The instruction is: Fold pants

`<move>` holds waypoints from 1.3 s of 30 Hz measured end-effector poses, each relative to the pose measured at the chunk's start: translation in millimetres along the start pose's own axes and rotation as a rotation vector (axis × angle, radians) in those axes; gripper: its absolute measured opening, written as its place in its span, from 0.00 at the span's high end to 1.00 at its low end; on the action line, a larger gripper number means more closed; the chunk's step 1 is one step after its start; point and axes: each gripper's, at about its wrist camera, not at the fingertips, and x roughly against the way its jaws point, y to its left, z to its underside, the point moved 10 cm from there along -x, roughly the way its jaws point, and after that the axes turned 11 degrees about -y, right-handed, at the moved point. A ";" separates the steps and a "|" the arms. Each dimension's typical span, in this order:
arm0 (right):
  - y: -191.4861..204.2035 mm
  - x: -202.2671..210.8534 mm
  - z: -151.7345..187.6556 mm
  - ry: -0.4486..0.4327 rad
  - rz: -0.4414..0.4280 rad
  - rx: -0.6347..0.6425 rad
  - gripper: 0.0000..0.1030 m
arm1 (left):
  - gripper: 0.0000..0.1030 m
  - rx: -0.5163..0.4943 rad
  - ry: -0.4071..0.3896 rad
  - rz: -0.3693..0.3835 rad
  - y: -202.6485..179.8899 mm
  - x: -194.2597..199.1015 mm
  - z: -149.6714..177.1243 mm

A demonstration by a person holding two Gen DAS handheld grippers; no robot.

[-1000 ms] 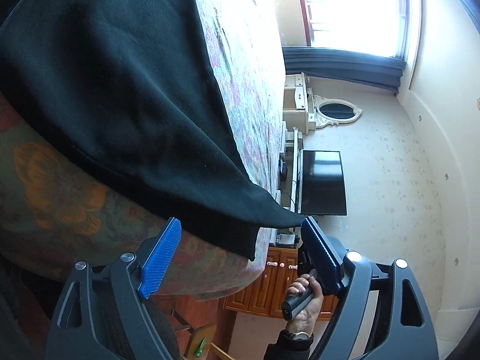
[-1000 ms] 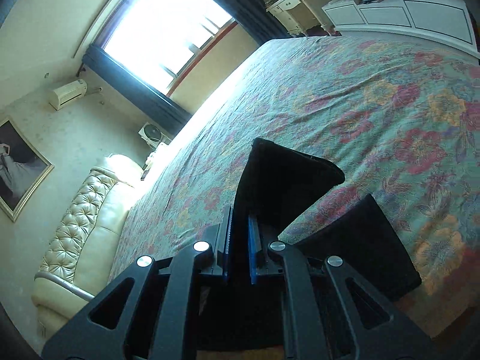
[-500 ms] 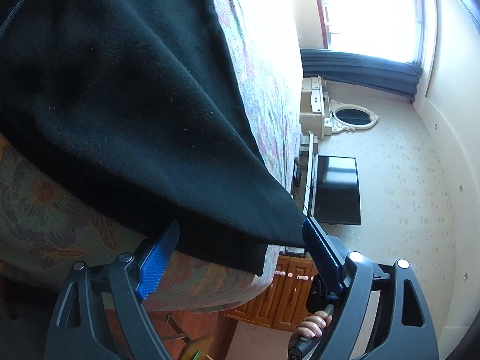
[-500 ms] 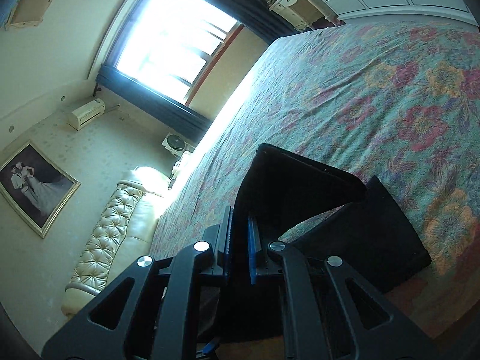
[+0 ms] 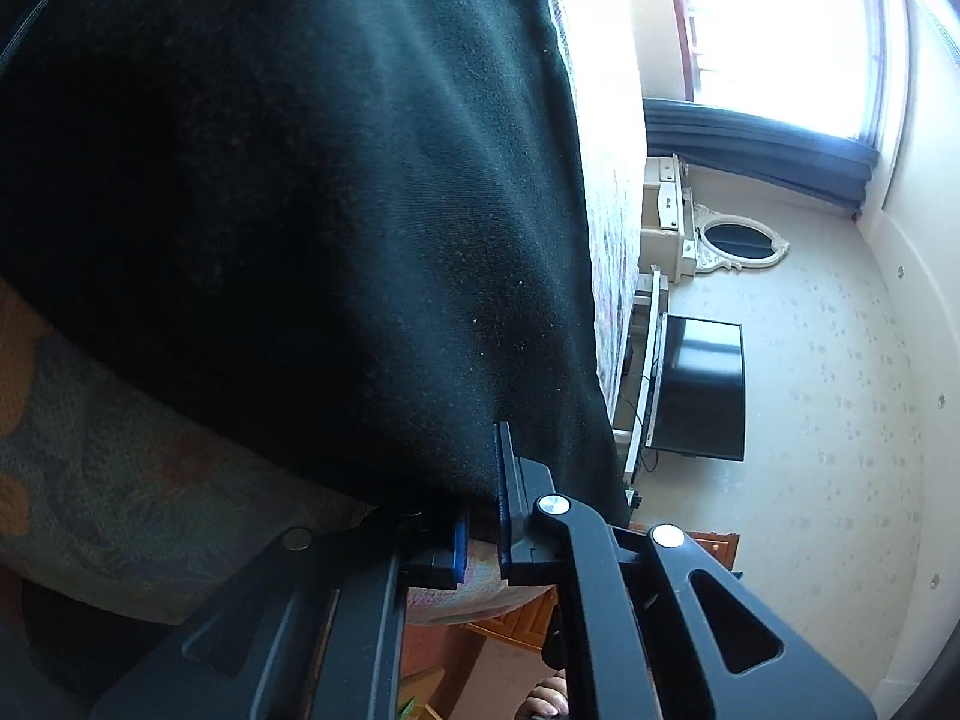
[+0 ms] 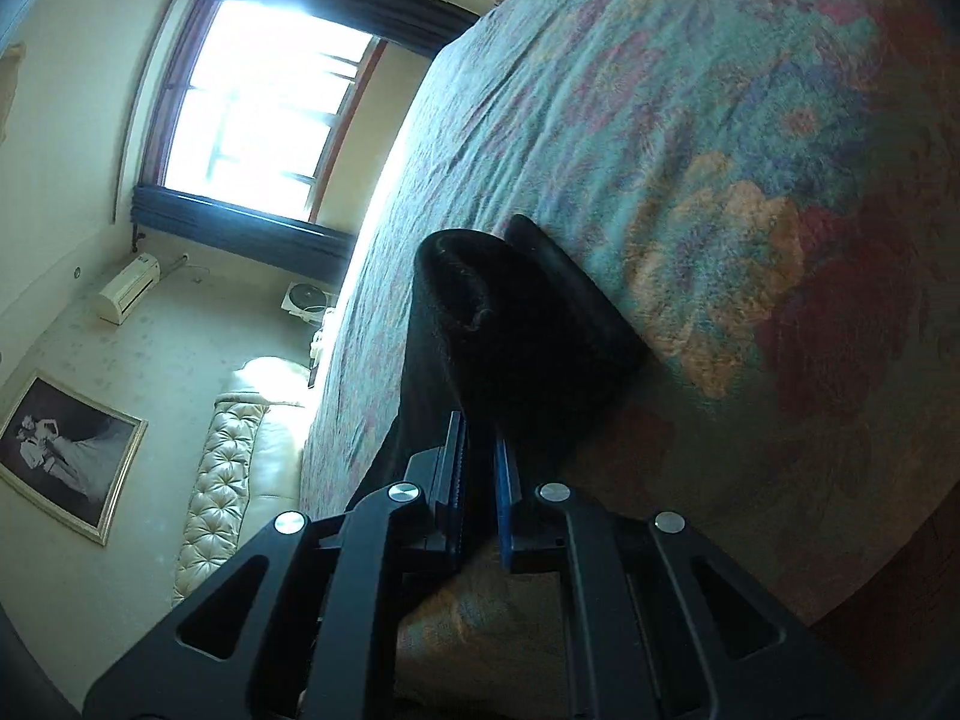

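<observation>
1. The black pants [image 5: 300,180] lie on a floral bed [image 6: 690,150], at its near edge.
2. The left hand-held gripper [image 5: 480,516] pinches a corner of the dark cloth between blue pads.
3. The right hand-held gripper [image 6: 478,492] is pressed together on another edge, lifting it into a curl.
4. Folding seems only begun; the cloth fills the view, so finished folds cannot be counted.
</observation>
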 end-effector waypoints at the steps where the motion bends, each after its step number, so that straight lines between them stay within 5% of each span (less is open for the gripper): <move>1: -6.2 -0.9 1.1 0.010 -0.001 -0.023 0.89 | 0.94 -0.013 -0.002 -0.004 -1.5 1.4 -0.1; 8: 20.7 25.3 -37.4 -0.103 -0.004 0.097 0.50 | 0.94 -0.046 -0.001 -0.018 -1.9 9.6 3.6; 10: 32.2 20.4 -58.2 -0.083 -0.017 0.109 0.30 | 0.94 -0.059 0.000 -0.021 -3.4 8.8 6.5; 12: 43.6 1.5 -71.9 -0.018 -0.058 0.094 0.29 | 0.94 -0.059 0.002 -0.022 -4.5 8.2 7.7; 17: 49.4 -73.8 -56.7 0.306 -0.048 0.017 0.28 | 0.94 -0.050 0.015 -0.018 1.8 7.2 8.7; 20: 59.5 -95.4 -56.3 0.330 -0.048 0.039 0.28 | 0.94 -0.043 0.023 -0.015 2.5 4.2 9.5; 28: 87.3 -88.3 -87.7 0.136 -0.283 0.082 0.20 | 0.93 -0.043 0.040 -0.008 -4.3 -9.6 6.4; 32: 49.7 -85.0 -74.9 0.172 -0.107 0.127 0.17 | 0.93 -0.050 0.042 -0.005 -5.3 -13.6 5.9; 35: 37.9 -54.7 -70.2 0.093 -0.039 0.196 0.17 | 0.93 -0.042 0.047 -0.002 -4.5 -14.6 5.6; 39: 36.5 -8.4 -57.0 0.004 -0.085 0.127 0.22 | 0.93 -0.044 0.046 0.000 -2.1 -14.5 5.5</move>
